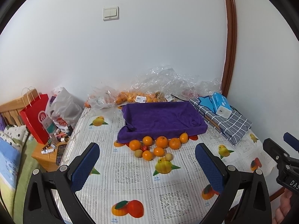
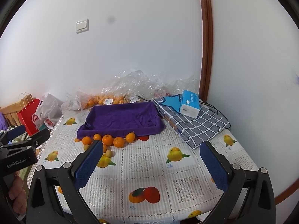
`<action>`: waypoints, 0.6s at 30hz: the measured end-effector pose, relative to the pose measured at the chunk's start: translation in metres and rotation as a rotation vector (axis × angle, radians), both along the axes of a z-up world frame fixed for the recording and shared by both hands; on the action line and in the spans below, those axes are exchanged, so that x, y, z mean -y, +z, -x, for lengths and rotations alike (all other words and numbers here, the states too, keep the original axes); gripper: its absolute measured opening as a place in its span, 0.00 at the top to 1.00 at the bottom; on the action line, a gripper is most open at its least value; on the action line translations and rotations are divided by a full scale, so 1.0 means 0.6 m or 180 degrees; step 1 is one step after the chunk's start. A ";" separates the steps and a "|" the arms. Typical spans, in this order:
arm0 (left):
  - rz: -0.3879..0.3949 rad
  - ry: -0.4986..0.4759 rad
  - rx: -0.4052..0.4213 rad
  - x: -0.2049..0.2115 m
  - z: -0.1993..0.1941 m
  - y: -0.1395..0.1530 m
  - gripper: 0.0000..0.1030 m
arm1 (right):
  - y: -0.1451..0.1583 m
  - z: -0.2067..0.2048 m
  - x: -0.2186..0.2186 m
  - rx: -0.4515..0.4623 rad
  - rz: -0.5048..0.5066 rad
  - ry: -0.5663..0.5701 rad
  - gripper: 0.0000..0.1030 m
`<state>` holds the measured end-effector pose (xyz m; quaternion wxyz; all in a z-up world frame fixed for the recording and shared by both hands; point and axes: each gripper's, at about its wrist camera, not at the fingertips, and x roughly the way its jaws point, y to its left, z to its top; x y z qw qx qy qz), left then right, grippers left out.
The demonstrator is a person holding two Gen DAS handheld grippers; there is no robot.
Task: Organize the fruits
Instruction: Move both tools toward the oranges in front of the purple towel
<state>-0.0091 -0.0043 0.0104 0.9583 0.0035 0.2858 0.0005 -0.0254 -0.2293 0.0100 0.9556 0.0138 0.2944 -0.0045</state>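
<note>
Several oranges [image 1: 161,141] lie in a loose cluster on the table, with a small red fruit [image 1: 144,148] and two small tan fruits [image 1: 138,153] among them. They sit just in front of a tray lined with a purple towel [image 1: 158,119], which holds nothing. The cluster [image 2: 118,141] and the purple tray [image 2: 121,119] also show in the right wrist view. My left gripper [image 1: 147,160] is open and empty, hovering short of the fruits. My right gripper [image 2: 152,157] is open and empty, to the right of the cluster.
The table has a fruit-print cloth [image 1: 130,183]. Clear plastic bags with more oranges [image 1: 134,97] line the back wall. A folded checked cloth [image 1: 228,123] with a blue tissue pack [image 1: 221,104] lies at the right. A red paper bag [image 1: 36,117] and clutter stand left of the table.
</note>
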 end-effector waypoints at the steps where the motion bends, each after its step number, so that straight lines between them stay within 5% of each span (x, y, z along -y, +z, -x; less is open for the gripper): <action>1: -0.0023 -0.0005 0.0004 0.001 -0.001 0.001 0.00 | 0.000 0.000 0.001 0.0005 -0.0004 -0.0005 0.01; 8: -0.0207 -0.0074 0.0048 0.012 0.008 0.010 0.00 | -0.001 0.001 0.001 0.0008 -0.0014 -0.0034 0.01; 18: -0.0007 0.0002 -0.0004 -0.007 0.008 0.001 0.00 | -0.006 0.002 0.003 0.0002 0.0025 -0.0043 0.01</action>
